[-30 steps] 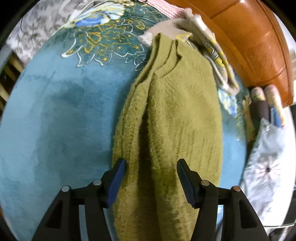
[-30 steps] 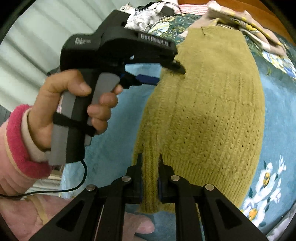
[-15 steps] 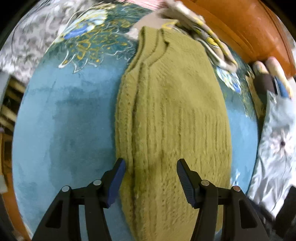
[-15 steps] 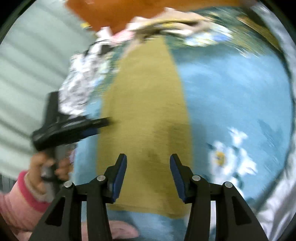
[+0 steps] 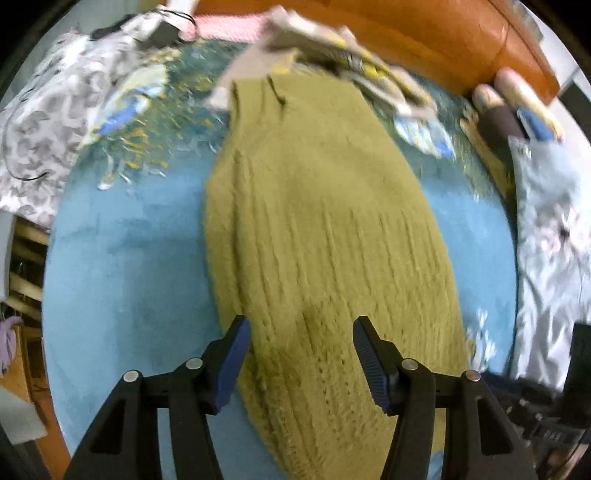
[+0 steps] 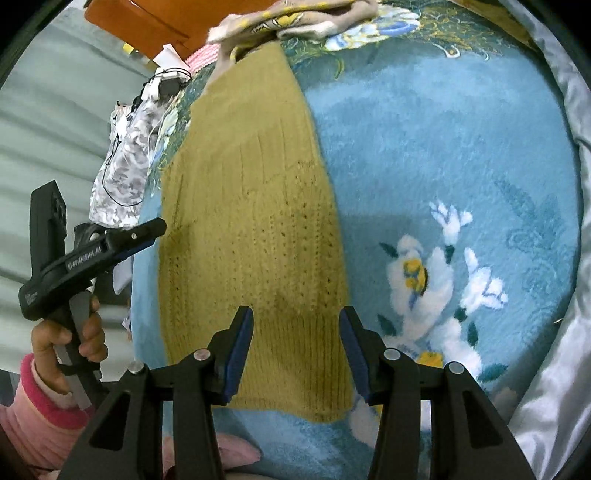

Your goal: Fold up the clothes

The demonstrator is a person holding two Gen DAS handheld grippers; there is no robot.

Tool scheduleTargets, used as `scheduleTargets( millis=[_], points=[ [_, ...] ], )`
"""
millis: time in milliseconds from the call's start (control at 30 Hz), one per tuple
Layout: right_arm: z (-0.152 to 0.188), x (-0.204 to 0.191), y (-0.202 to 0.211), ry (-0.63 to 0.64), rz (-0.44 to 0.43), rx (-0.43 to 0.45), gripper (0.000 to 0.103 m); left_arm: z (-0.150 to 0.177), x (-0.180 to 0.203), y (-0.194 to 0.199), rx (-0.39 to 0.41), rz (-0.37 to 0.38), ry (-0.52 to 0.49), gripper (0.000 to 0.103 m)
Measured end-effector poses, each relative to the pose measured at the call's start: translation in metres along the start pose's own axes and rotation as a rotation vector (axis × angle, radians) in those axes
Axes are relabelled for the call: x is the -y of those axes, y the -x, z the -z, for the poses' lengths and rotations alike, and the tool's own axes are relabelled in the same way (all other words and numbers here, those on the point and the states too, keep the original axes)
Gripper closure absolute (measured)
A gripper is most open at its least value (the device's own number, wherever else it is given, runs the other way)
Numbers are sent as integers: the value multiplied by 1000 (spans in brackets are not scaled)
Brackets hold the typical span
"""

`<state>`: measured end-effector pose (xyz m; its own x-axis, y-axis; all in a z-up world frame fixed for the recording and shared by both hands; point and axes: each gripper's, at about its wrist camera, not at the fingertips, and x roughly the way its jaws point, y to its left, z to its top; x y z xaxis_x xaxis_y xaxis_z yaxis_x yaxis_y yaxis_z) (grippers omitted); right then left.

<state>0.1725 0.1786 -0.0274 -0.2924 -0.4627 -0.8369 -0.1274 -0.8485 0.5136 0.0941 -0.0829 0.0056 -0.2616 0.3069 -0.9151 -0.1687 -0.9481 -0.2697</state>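
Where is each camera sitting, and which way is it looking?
Left wrist: sits on the left tool, looking along its open fingers over the green sweater toward the orange headboard; only the fingers show.
Right wrist: sits on the right tool, open, looking over the sweater's hem and the blue blanket; the left hand with its tool shows at left.
Shared: sweater, blanket, the pile of clothes beyond the collar.
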Motion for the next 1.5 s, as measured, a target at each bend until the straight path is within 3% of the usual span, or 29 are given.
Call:
scheduleTargets(
  millis=[500, 600, 700, 833, 1100, 1233, 1400, 1500],
  points=[
    [8, 10, 1, -21, 11, -15, 53, 8, -35, -17, -67, 122, 153, 45],
    [10, 12, 0, -30, 12, -19, 54, 8, -30, -14, -54, 88, 133, 58],
    [10, 12, 0, -36, 9, -20, 54, 6, -25, -15, -60, 52, 114, 60],
    [12, 12, -1, -35, 7, -25, 54, 6, -27, -10, -47, 37, 118, 88],
    [14, 14, -6, -29, 8, -59, 54, 8, -39, 18, 16, 82, 116, 89],
    [16, 17, -14, -36, 10, -97, 53, 18, -55, 2, -47, 45, 163, 89],
    [21, 23, -25, -64, 2, -161, 53, 19, -55, -8, -66, 105, 214, 89],
    [22, 27, -28, -88, -28, -171, 44, 16, -55, -4, -65, 146, 221, 87]
  ],
)
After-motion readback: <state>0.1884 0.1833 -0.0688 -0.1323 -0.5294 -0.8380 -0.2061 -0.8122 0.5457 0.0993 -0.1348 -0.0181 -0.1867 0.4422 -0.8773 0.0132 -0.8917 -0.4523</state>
